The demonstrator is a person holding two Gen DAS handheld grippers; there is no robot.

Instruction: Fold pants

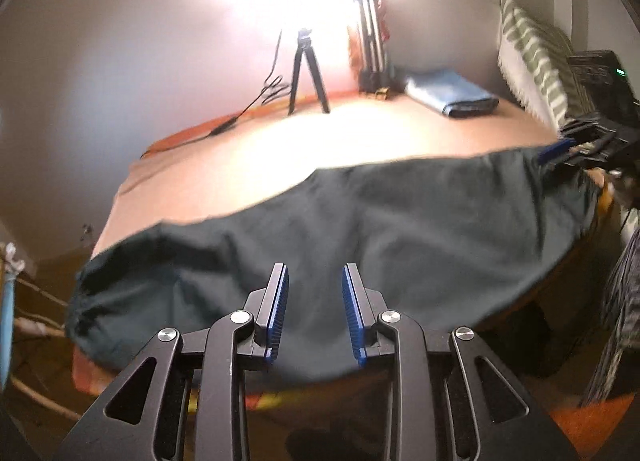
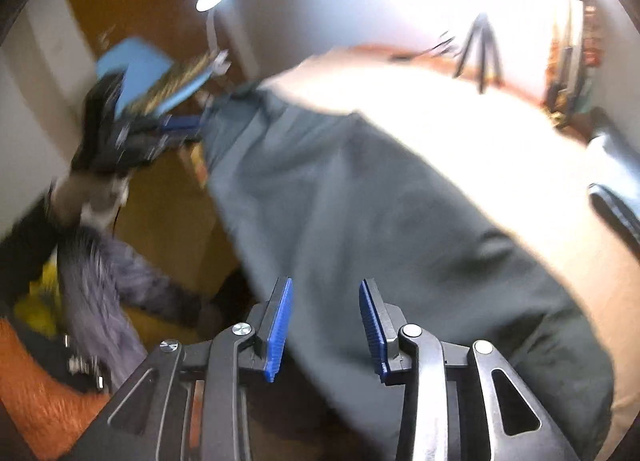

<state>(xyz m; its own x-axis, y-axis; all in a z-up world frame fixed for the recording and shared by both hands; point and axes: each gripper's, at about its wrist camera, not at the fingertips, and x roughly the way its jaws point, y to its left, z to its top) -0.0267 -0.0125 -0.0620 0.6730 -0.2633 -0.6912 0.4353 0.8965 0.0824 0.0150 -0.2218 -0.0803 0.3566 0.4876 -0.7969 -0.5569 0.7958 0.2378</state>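
Our dark green pants (image 1: 360,221) lie spread along the bed's (image 1: 280,149) near edge, no fold visibly made yet. Left claw (image 1: 314,313) and right claw (image 2: 325,327) hover released.

Looks like someone's bedroom at home: a bed (image 1: 240,165) with a striped pillow (image 1: 536,61) at 2 o'clock and folded blue laundry (image 1: 452,95).

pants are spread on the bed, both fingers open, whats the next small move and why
Probably lower the left gripper and close on the near edge of the pants. Both grippers are open with nothing held, and the dark cloth lies unfolded across the bed, its edge right below.
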